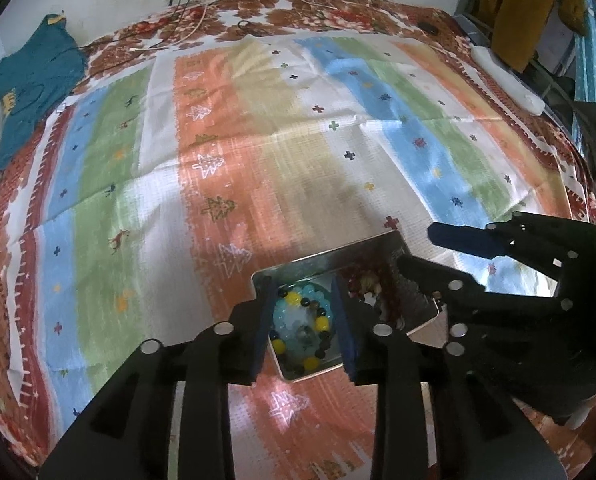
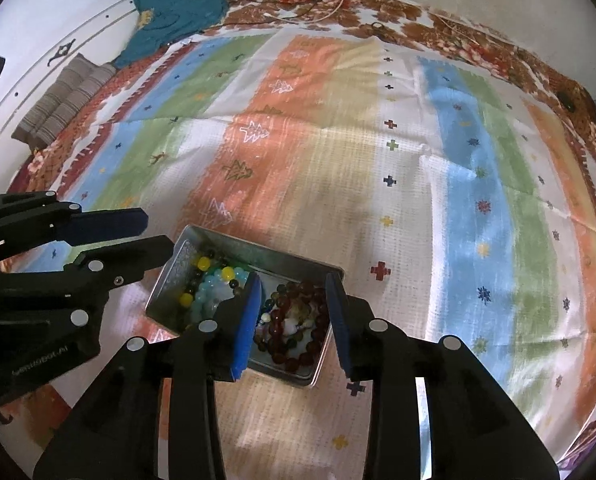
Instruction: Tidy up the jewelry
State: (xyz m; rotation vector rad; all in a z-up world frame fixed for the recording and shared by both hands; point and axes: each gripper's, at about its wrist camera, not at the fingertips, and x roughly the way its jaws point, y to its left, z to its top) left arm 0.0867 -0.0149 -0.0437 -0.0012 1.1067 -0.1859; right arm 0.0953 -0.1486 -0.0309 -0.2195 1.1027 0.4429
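Note:
A small metal tin (image 1: 282, 270) (image 2: 202, 236) lies on the striped cloth and holds bead bracelets. A pale blue, yellow and black bracelet (image 1: 302, 320) (image 2: 210, 284) fills one side. A dark red bead bracelet (image 2: 298, 320) with other mixed beads fills the other side; in the left wrist view it (image 1: 368, 284) is partly hidden by the right gripper. My left gripper (image 1: 304, 324) (image 2: 154, 232) is open over the blue and yellow bracelet. My right gripper (image 2: 294, 320) (image 1: 414, 248) is open over the red bracelet. Neither holds anything.
The striped cloth (image 1: 258, 140) covers a bed with a brown floral edge. A teal garment (image 1: 34, 76) (image 2: 178, 4) lies at the far left corner, beside a striped cushion (image 2: 66, 96). Cables (image 1: 194, 20) trail at the far edge. A white object (image 1: 506, 80) lies at the right edge.

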